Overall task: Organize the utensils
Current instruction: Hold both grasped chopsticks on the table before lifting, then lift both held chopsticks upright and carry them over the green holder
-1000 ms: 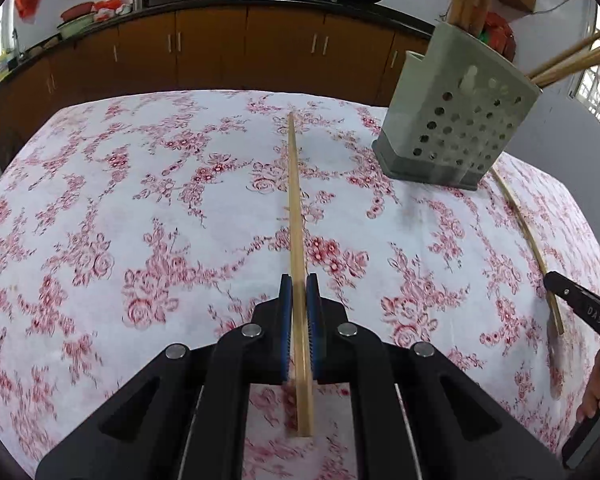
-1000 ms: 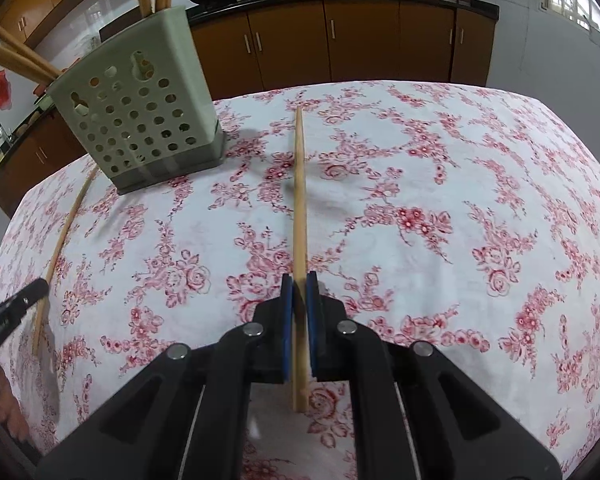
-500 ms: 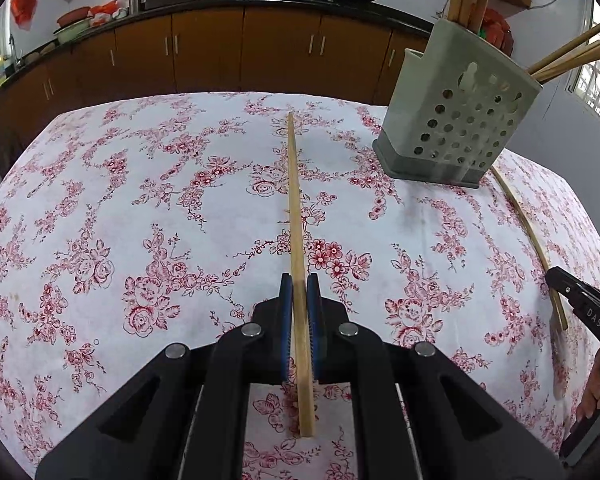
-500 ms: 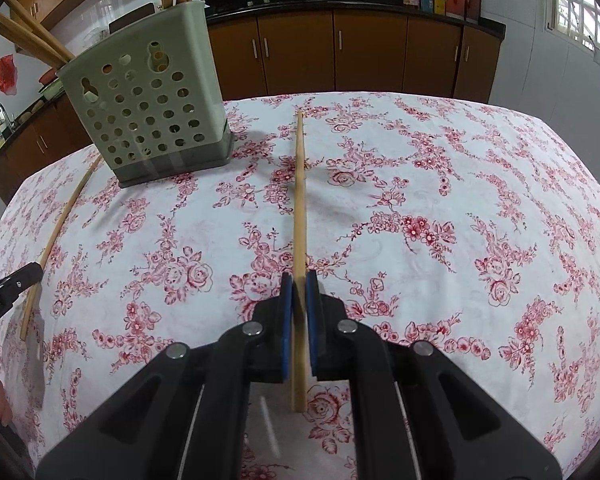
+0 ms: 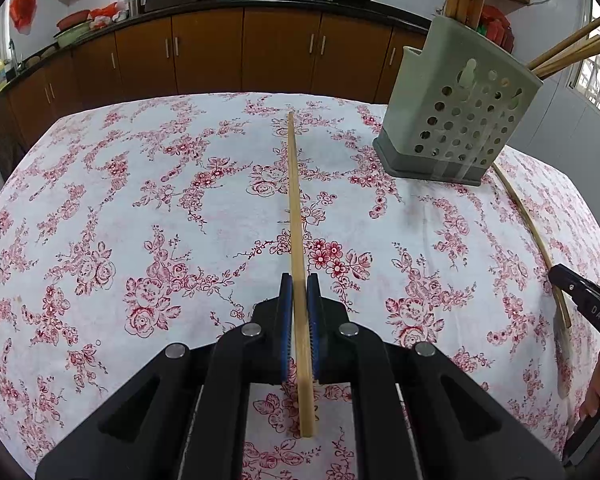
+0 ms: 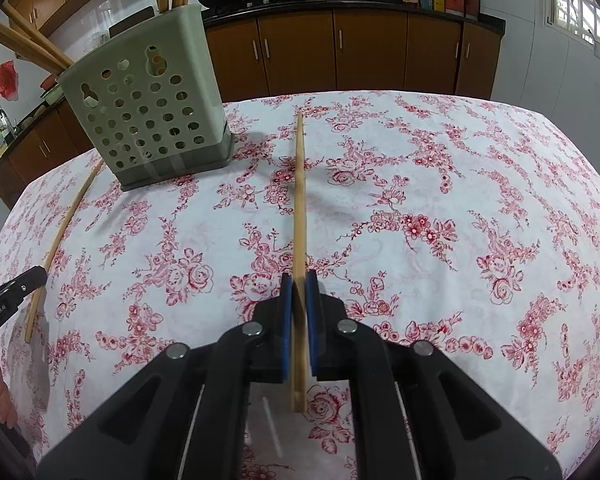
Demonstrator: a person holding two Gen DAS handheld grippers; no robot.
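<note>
Two chopsticks are held, one in each hand-held gripper: in the left wrist view the left hand-held gripper (image 5: 299, 292) is clamped on the left chopstick (image 5: 296, 216), and in the right wrist view the right hand-held gripper (image 6: 299, 290) is clamped on the right chopstick (image 6: 299, 200), each stick pointing toward 12 o'clock over the floral surface (image 5: 140, 200). Compared with a second ago, both views have been raised and tipped back a little, so that more of the cabinets is seen and the perforated holder (image 5: 456, 120) sits lower in the picture; the sticks appear to have been lifted off the cloth. The holder stands at about 1 o'clock from the left stick and 11 o'clock from the right one (image 6: 148, 120), with several chopsticks already in it. It is judged that picking up is complete and that carrying to the holder is next; each stick would have to be tipped upright before being dropped in.
</note>
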